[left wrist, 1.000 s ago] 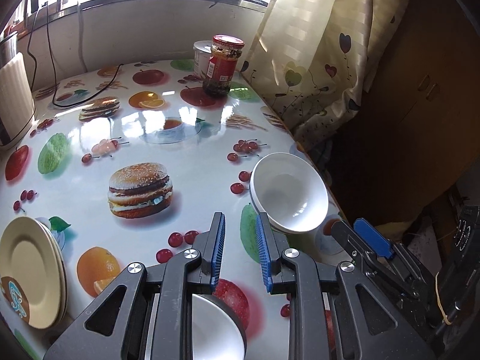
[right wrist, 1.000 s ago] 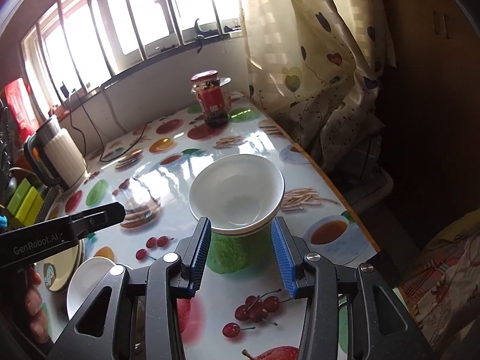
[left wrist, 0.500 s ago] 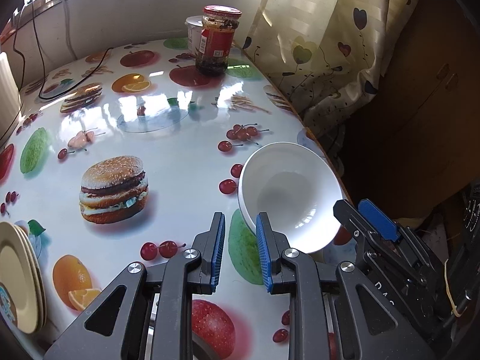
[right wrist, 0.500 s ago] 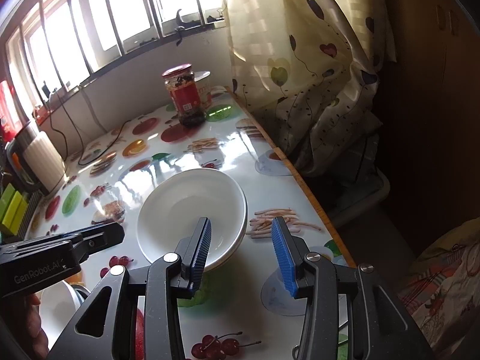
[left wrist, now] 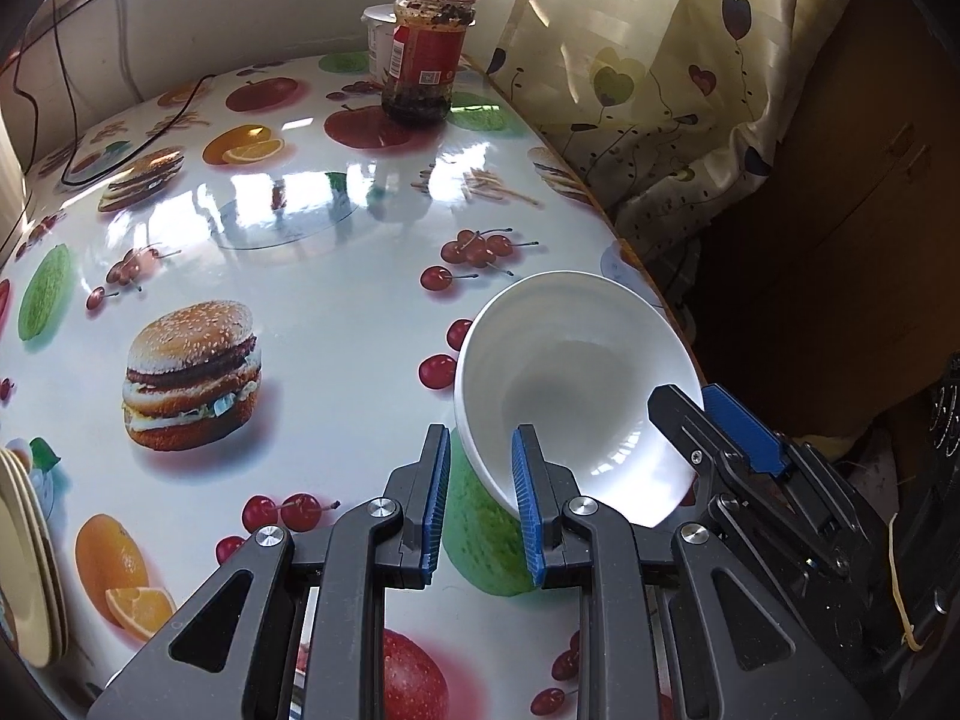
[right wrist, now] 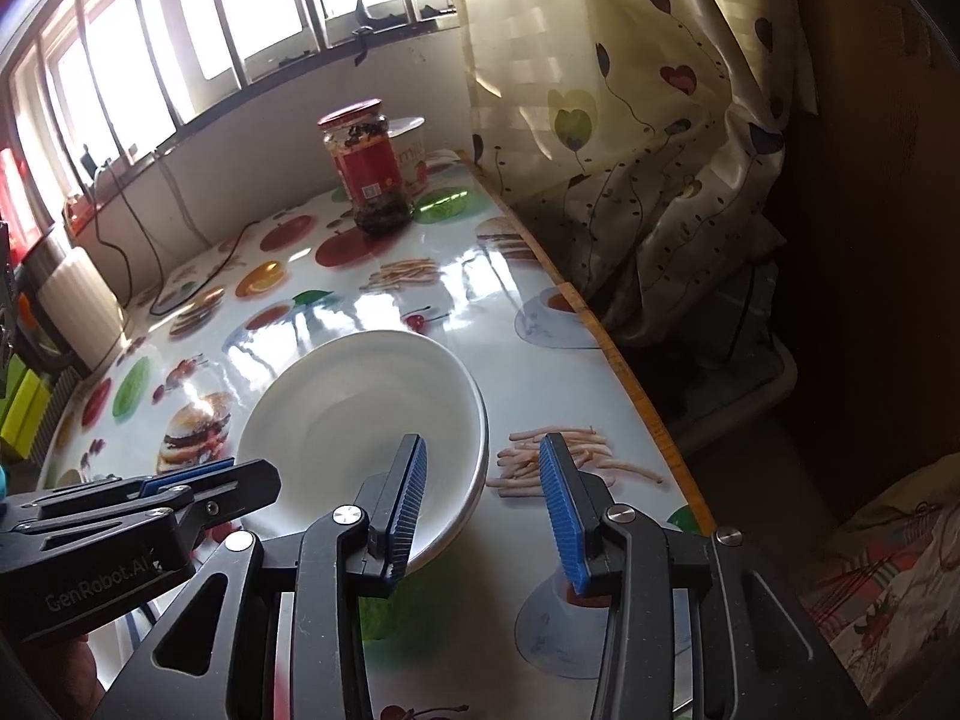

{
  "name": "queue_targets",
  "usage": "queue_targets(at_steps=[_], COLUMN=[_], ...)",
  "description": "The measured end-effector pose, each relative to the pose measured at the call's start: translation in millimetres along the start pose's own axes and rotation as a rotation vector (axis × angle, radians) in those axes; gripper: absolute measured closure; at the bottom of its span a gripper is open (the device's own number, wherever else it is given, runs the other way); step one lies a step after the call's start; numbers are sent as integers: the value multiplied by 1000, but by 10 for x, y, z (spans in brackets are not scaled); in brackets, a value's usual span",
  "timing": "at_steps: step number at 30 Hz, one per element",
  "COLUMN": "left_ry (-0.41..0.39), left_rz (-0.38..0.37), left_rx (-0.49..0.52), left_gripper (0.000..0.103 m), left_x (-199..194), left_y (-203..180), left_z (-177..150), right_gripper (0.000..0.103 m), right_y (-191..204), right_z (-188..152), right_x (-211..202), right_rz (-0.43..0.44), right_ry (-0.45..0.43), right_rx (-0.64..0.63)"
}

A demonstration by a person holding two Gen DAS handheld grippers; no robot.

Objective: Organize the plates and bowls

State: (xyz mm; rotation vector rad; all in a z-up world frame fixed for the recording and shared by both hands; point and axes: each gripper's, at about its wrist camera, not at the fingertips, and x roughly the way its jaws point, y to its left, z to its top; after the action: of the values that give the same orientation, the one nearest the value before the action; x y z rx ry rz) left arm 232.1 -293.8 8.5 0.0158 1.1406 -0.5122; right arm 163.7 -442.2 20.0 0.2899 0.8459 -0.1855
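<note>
Currently right gripper (right wrist: 480,504) straddled the white bowl (right wrist: 360,420) rim, jaws closing, not yet pinched; left gripper (left wrist: 477,501) narrow, empty. Next: clamp, lift.

bowl (left wrist: 576,384): plain white | counter (left wrist: 336,324): glossy white, printed with burgers, cherries, oranges, apples | plates (left wrist: 27,564): cream | jar (left wrist: 429,51): red lid, red label, dark contents | curtain (left wrist: 648,78): pale yellow check, hearts on stems | left tool (left wrist: 480,498): black, blue pads

Glossy white bowl (left wrist: 576,384) on shiny printed tablecloth (left wrist: 336,324).
</note>
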Motion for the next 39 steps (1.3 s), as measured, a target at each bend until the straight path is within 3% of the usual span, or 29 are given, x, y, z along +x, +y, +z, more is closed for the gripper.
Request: queue_targets(at_steps=[11, 39], left_ry=[5, -21], left_rz=[11, 24], left_rx=[-16, -13], left_gripper=[84, 88], left_x=[54, -1], left_y=[13, -3], left_z=[12, -19], right_gripper=[85, 90], right_y=[-10, 5], right_z=[9, 13], right_x=[80, 84], right_rz=[26, 41], right_ry=[10, 1], right_rx=[0, 10])
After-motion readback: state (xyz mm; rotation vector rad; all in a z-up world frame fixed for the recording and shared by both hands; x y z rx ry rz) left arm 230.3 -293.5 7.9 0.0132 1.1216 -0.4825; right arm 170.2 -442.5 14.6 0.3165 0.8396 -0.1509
